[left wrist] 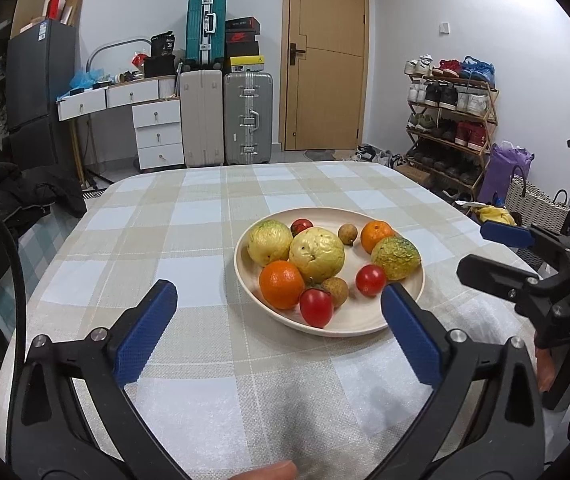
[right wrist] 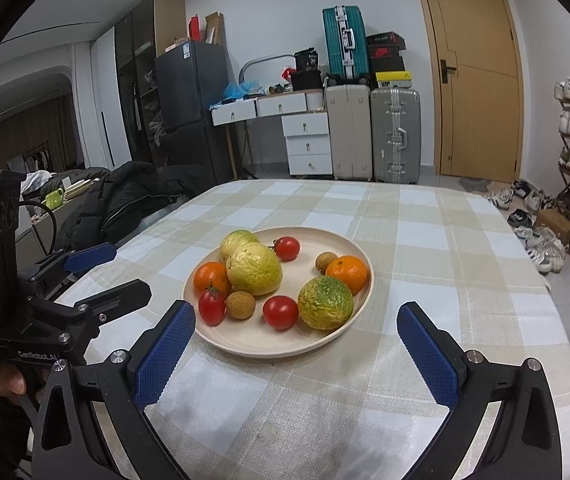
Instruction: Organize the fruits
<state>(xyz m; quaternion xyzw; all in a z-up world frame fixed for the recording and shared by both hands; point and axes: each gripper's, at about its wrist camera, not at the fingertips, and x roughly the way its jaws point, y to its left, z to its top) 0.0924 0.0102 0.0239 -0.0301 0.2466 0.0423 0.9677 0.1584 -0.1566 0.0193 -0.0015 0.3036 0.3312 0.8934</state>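
The plate (left wrist: 405, 304) sits mid-worktop (left wrist: 189, 240), holding every fruit: three guavas (left wrist: 316, 254), two oranges (left wrist: 281, 284), three tomatoes (left wrist: 316, 307) and two longans (left wrist: 335, 290) (all bunched together). Left gripper (left wrist: 279, 328) and right gripper (right wrist: 299, 344) hang near it, both spread wide and empty.

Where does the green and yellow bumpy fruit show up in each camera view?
Left wrist view: the green and yellow bumpy fruit sits at the plate's right side, beside an orange.
Right wrist view: the same fruit lies at the plate's front right, just below that orange.
Shared landmark: the teal suitcase standing on the beige one.
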